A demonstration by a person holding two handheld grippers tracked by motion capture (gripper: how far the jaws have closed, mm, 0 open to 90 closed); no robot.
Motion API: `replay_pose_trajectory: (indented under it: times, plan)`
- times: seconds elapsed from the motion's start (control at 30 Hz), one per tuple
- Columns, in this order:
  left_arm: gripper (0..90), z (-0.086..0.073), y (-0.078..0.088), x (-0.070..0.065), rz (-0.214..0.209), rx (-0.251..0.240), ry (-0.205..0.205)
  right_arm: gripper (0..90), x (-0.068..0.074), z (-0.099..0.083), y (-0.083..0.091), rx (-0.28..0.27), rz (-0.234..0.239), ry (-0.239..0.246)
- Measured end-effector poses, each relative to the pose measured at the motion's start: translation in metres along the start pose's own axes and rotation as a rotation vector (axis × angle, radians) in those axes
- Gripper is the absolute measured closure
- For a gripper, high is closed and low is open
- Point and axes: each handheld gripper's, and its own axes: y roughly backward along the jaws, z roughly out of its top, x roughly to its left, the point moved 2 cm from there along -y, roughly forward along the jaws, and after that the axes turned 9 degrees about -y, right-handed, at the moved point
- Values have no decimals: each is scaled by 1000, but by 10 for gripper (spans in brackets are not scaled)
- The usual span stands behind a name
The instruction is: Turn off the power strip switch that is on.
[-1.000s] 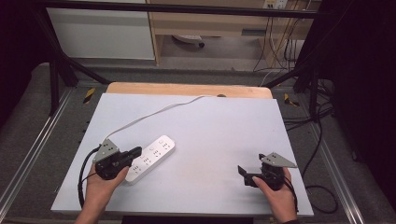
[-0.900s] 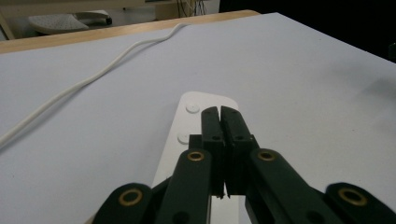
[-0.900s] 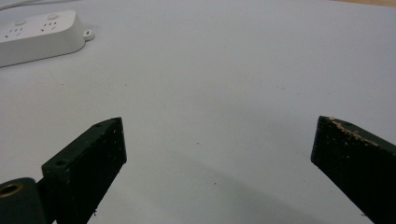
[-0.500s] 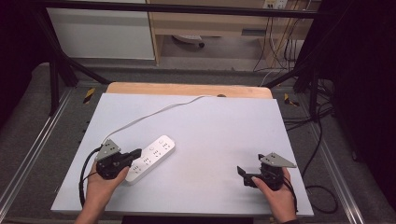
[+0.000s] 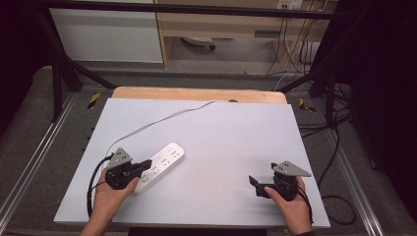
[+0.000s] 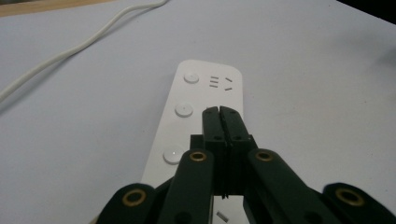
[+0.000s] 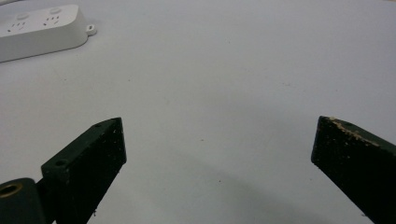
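Power strip (image 5: 160, 165): long axis runs diagonally on desk (image 5: 236, 147), directly beneath left gripper (image 6: 219, 111), jaws pressed together, empty. Right gripper (image 5: 253, 181) well apart, jaws wide, empty.

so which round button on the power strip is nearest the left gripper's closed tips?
The middle button on the power strip, level with the left gripper tips; the others sit farther off.

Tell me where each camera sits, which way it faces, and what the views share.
High view: above the person's side, looking forward and down on the table; both forearms, left gripper, right gripper.
Left gripper view: on the left gripper, jaws shut, over the power strip.
Right gripper view: on the right gripper, jaws open, low across the table.
Shared: all three show the power strip.
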Motion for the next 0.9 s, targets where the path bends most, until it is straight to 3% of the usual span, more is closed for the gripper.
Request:
replay_pose_trajectory:
  times: [0.6, 0.9]
  plan:
    - [900, -5, -5, 3, 0, 28, 2, 38, 0, -1, -1, 10, -3, 2]
    - [900, -7, -15, 17, 30, 43, -5, 38, 1, -1, -3, 17, 0, 7]
